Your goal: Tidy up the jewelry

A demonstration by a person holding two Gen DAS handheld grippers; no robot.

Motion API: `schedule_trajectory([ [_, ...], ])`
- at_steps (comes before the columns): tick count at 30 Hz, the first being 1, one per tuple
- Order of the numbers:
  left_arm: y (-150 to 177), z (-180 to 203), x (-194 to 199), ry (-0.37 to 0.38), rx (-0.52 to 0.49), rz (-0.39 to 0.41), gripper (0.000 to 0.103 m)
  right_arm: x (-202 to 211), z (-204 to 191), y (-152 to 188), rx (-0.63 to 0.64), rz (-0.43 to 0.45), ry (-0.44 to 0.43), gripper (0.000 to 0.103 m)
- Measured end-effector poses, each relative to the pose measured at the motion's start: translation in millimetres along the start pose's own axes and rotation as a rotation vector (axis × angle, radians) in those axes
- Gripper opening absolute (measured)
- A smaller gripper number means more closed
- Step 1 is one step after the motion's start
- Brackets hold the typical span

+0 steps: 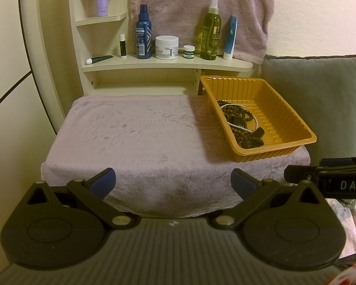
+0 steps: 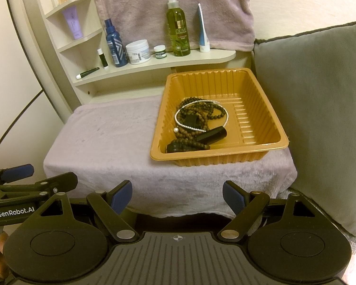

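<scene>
Orange tray (image 2: 261, 76) holds tangled beads (image 2: 201, 111) ahead-right of right gripper (image 2: 177, 198). Both grippers spread, empty; left gripper (image 1: 173, 182) faces bare towel (image 1: 130, 130). Pinch one strand, lift slowly.

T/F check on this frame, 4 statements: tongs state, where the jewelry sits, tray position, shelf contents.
1. Both the left tongs and the right tongs are open and empty. True.
2. The bead necklaces lie on the towel. False: they are inside the orange tray.
3. The tray sits on the right side of the towel-covered surface. True.
4. The green spray bottle lies on its side. False: it stands upright on the shelf.
</scene>
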State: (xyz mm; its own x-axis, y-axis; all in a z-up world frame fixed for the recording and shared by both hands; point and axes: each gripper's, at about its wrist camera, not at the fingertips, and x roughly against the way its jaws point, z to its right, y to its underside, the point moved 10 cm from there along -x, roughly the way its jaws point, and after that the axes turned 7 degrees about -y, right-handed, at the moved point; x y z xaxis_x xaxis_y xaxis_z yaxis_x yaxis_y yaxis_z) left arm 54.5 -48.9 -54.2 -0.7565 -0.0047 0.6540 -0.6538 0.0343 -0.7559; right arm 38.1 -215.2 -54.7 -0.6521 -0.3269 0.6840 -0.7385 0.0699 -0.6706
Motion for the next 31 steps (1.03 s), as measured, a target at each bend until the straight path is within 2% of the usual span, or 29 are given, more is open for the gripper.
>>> schedule_trajectory([
  [31, -3.2, -1.0, 0.7, 0.002, 0.012, 0.016, 0.103, -0.4, -0.9, -0.8, 0.000, 0.000, -0.001, 0.083],
])
